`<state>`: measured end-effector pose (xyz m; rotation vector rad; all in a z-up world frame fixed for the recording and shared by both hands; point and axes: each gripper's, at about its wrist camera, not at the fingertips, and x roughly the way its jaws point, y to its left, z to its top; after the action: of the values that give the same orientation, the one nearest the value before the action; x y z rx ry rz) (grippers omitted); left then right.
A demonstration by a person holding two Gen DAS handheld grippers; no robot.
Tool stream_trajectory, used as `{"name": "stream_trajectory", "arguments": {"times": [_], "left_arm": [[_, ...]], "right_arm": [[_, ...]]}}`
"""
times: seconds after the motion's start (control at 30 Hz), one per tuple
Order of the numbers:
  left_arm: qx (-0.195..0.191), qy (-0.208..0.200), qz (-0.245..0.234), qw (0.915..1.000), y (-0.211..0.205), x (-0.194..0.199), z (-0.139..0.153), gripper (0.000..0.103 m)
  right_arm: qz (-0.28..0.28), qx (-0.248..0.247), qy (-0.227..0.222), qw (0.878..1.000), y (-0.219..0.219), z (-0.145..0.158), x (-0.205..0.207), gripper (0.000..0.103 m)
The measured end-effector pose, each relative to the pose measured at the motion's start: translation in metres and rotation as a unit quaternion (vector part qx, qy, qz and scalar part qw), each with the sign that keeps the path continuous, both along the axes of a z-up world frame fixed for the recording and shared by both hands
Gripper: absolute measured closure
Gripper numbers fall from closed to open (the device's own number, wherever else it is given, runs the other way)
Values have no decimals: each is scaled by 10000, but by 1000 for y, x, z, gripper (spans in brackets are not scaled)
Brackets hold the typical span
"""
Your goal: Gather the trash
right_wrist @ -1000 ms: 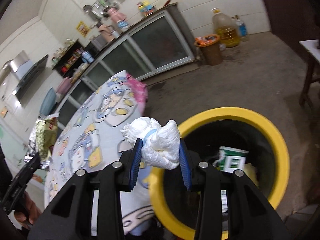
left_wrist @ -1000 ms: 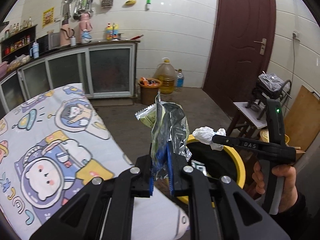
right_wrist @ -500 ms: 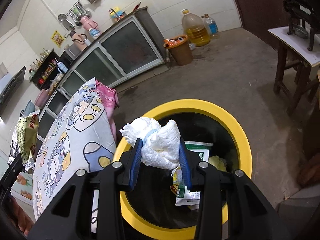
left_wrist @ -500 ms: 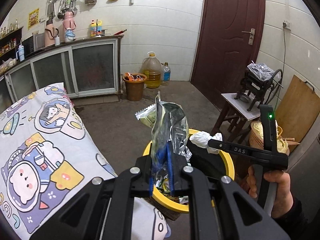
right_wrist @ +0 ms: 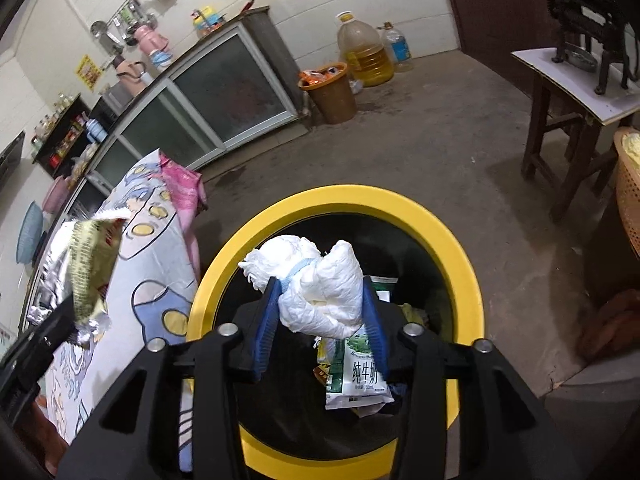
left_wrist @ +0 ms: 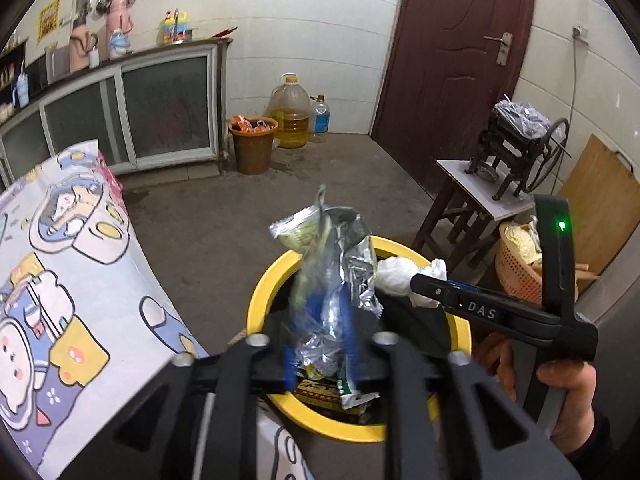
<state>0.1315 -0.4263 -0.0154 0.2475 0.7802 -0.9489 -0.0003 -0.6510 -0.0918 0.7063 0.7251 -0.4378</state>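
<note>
Landmark: yellow-rimmed bin (right_wrist: 448,240) on the floor, black inside, holding a milk carton (right_wrist: 356,376) and other packets.
Left gripper (left_wrist: 318,340): above the near rim of the bin, angled down toward it.
Left jaws: they have just been opening; the blue pads (left_wrist: 289,344) stand apart with the wrapper between them. The picture is blurred there, so I cannot tell whether they press on it.
Wrapper (left_wrist: 332,280): crumpled silver foil with a green and yellow printed side, standing up out of the left jaws, over the bin's opening. In the right wrist view it shows to the left of the bin, over the cloth.
Right gripper (right_wrist: 320,316): over the bin's opening, pointing down into it; in the left wrist view it reaches in from the right of the bin, held by a hand (left_wrist: 568,392).
Right jaws: they have just been opening; the tissue sits between the blue pads (right_wrist: 266,328), touching both, with a thin gap showing at the left pad's tip.
Tissue (right_wrist: 320,284): white crumpled wad, over the bin's opening, above the carton.
Cloth (left_wrist: 72,280): cartoon-printed cover on the counter, just left of the bin, its edge touching the rim.
Brown bucket (left_wrist: 253,144): well beyond the bin, against the cabinet, with an oil jug (left_wrist: 291,120) beside it.
Stool (left_wrist: 476,204): right of the bin, carrying a black hand-cranked machine.
</note>
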Motion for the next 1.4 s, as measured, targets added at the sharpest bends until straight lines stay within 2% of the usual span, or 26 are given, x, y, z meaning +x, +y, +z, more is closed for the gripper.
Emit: {"name": "stream_trajectory", "arguments": {"times": [0.03, 0.07, 0.1, 0.3, 0.37, 0.5, 0.57, 0.63, 0.7, 0.83, 0.9, 0.93, 1.0, 1.1, 1.23, 1.3, 1.4], "left_arm": [[-34, 18, 57, 10000, 3, 1, 0, 65], [-73, 3, 138, 9999, 6, 3, 1, 50], [-116, -39, 207, 9997, 10, 4, 3, 42], [-489, -133, 680, 9964, 56, 12, 19, 22], [-614, -235, 771, 9949, 75, 13, 25, 19], [-1105, -267, 1008, 9884, 121, 10, 38, 9], [-1293, -431, 1084, 9847, 143, 5, 47, 8], [-1360, -699, 1292, 9797, 162, -2, 57, 8], [-1437, -917, 1475, 9743, 185, -10, 67, 8], [-1397, -1437, 2002, 9590, 234, -28, 80, 8], [-1358, -1682, 2389, 9467, 257, -37, 81, 8], [-1315, -1802, 2658, 9379, 272, -42, 80, 8], [-1206, -1903, 3006, 9268, 291, -47, 78, 8], [-1037, -2077, 3580, 9044, 324, -57, 73, 8], [-809, -2347, 4003, 8821, 356, -73, 74, 8], [-617, -2423, 4078, 8782, 367, -77, 75, 8], [-631, -2297, 4173, 8770, 387, -83, 71, 8]], "right_arm": [[-58, 16, -10, 10000, -2, 1, -1, 47], [-128, 31, -27, 9999, -4, 2, -4, 44], [-180, 22, -31, 9998, -6, 4, -6, 44], [-409, -101, -23, 9991, -7, 19, -18, 42], [-490, -238, -133, 9984, 2, 26, -24, 28], [-787, -623, -141, 9949, 18, 41, -30, 17], [-810, -883, -342, 9922, 32, 53, -31, 8], [-822, -1195, -459, 9884, 51, 63, -29, 8], [-737, -1718, -543, 9809, 79, 77, -23, 8], [-101, -2238, -1007, 9694, 141, 96, -9, 8], [116, -2371, -1164, 9644, 169, 99, -4, 8], [250, -2447, -1241, 9613, 186, 101, -2, 8], [442, -2612, -1417, 9538, 221, 104, 1, 8], [609, -2821, -1783, 9407, 265, 112, -2, 8], [636, -3270, -2031, 9208, 311, 123, -10, 8], [687, -3320, -2154, 9158, 322, 127, -14, 8], [885, -3362, -2222, 9109, 341, 127, -20, 8]]}}
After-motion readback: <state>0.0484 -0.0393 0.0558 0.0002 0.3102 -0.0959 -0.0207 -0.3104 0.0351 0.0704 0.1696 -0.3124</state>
